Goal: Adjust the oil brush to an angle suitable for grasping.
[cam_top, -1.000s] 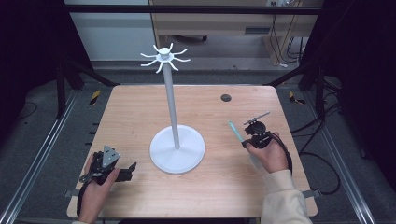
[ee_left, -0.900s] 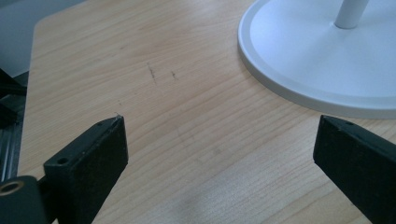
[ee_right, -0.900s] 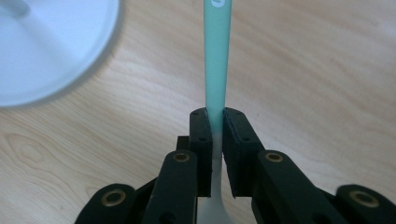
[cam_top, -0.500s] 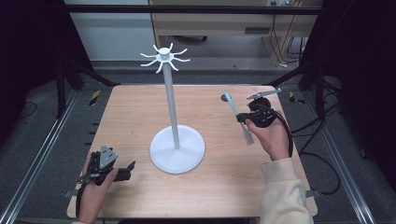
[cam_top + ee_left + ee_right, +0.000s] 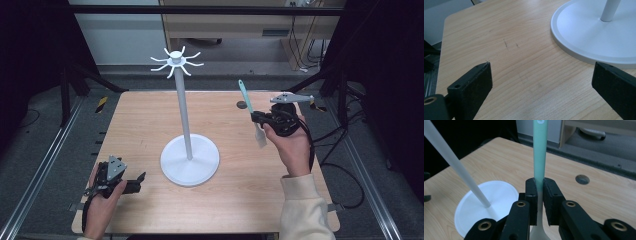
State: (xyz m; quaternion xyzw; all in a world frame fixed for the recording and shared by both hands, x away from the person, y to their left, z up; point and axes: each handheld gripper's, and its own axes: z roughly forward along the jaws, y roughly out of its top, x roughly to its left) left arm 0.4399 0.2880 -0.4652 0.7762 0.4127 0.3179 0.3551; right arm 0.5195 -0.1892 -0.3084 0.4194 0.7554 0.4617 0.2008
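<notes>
Raised since the earlier frame: right hand-held gripper (image 5: 260,119) clamped on spatula (image 5: 246,98) mid-handle, aloft right of stand (image 5: 184,115); left hand-held gripper (image 5: 136,184) apart, idle on surface (image 5: 150,120); step: carrying; next: handle hole onto hook (image 5: 194,55).

You can make out only one mark, a partly cropped white character, maybe an "S", at the top of the green spatula handle (image 5: 540,150); nothing else is legible.
</notes>
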